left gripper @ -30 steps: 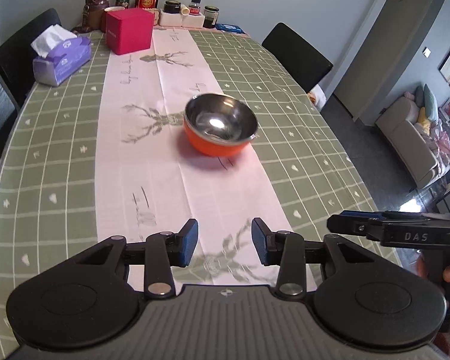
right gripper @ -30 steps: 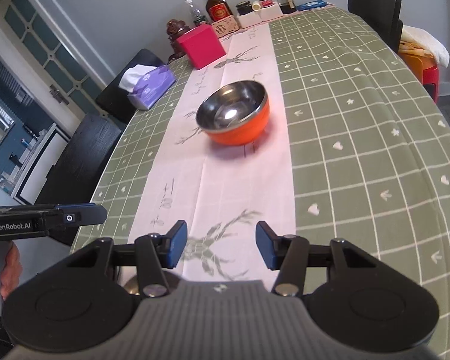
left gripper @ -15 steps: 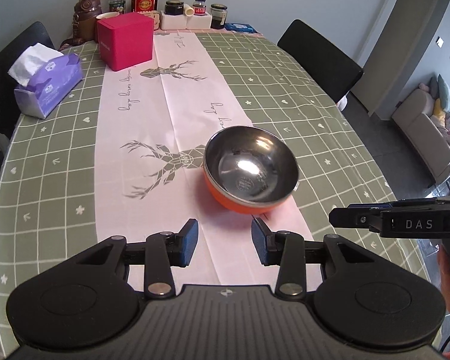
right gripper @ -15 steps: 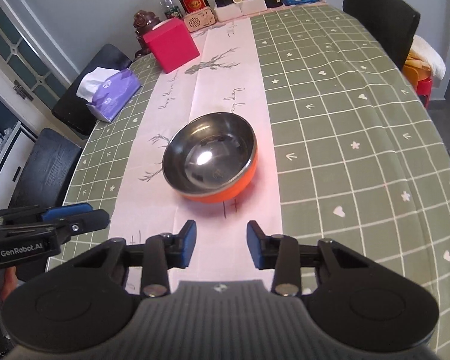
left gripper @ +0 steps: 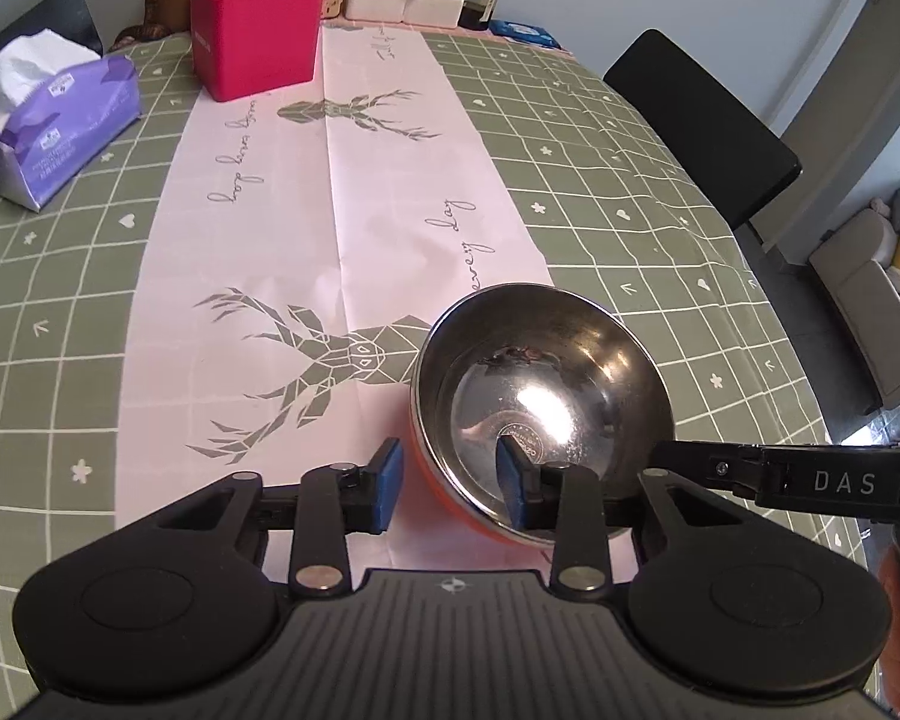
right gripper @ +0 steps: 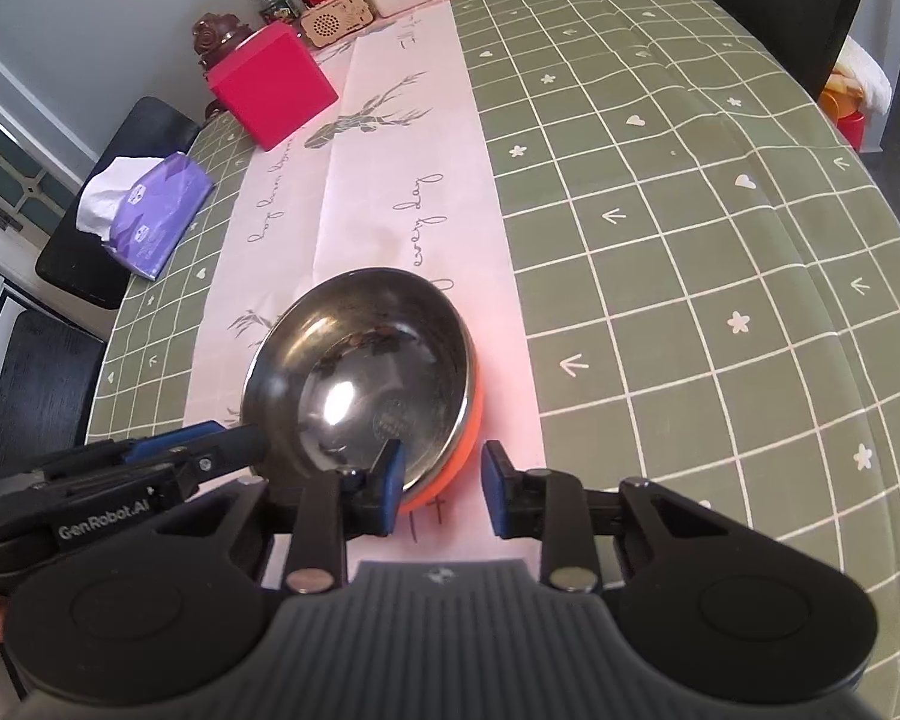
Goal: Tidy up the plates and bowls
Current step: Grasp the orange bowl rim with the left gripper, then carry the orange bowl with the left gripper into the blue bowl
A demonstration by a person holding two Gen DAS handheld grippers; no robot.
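Two readable gripper labels: "DAS" (left gripper: 843,482), "GenRobot.AI" (right gripper: 103,525).

One bowl (left gripper: 540,402) – one tissue pack (left gripper: 60,120) – one pink box (left gripper: 255,30) – two chairs (left gripper: 708,120).

Both grippers sit low and level, side by side: the left gripper (left gripper: 447,483) and the right gripper (right gripper: 441,487) each hold their jaws parted.

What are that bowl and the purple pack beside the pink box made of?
The bowl looks like polished steel inside, mirroring glare, with an orange outer shell, perhaps plastic or enamel. The purple pack seems to be soft printed plastic film, creased, with white paper tissue sticking out.
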